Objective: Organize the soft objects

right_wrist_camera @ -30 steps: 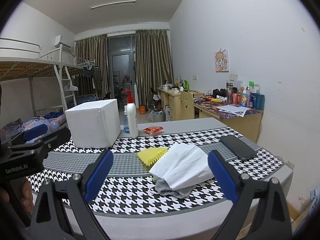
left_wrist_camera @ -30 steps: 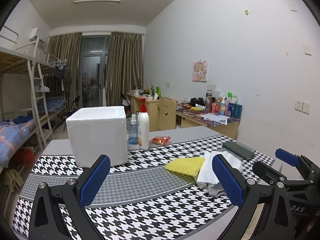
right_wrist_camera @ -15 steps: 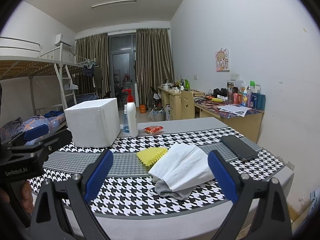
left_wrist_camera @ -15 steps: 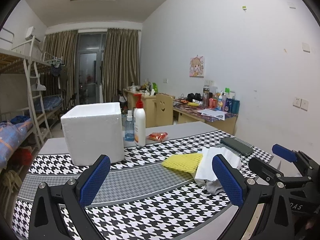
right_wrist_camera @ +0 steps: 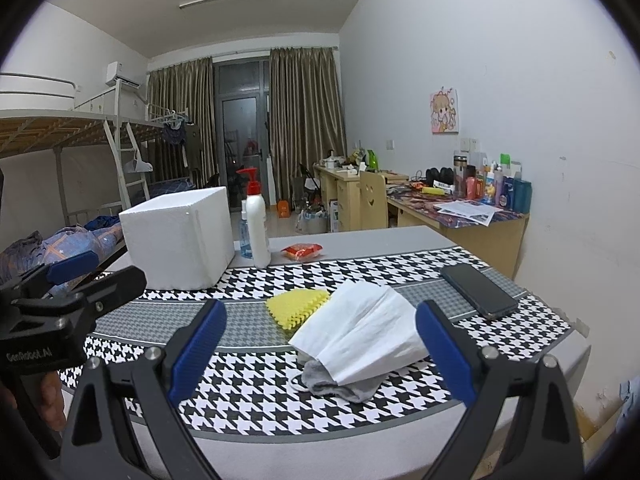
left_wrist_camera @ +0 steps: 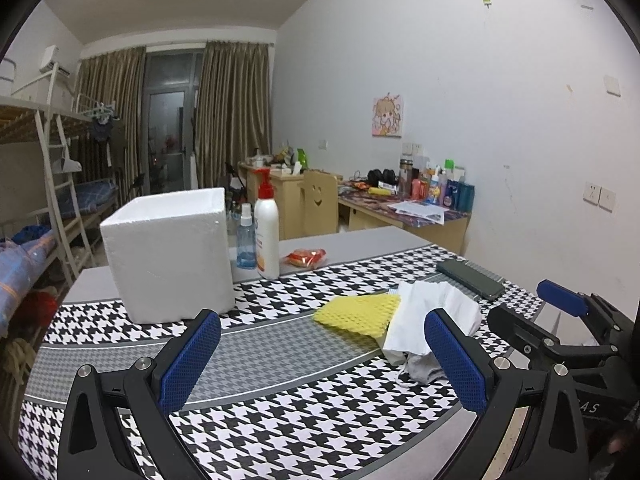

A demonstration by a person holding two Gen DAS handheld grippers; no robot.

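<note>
Both grippers, left (left_wrist_camera: 320, 360) and right (right_wrist_camera: 320, 348), gape empty above the table (right_wrist_camera: 224, 396); best pinch the tissue (right_wrist_camera: 360, 336) low, squarely, sparing the sponge (right_wrist_camera: 296, 306).

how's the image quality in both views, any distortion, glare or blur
Left wrist view: strong fisheye bending, dark vignette corners, even ceiling light, white foam box and yellow sponge sharp. Right wrist view: same curvature, no harsh glare, white cloth crisp, far desk clutter softer.
</note>
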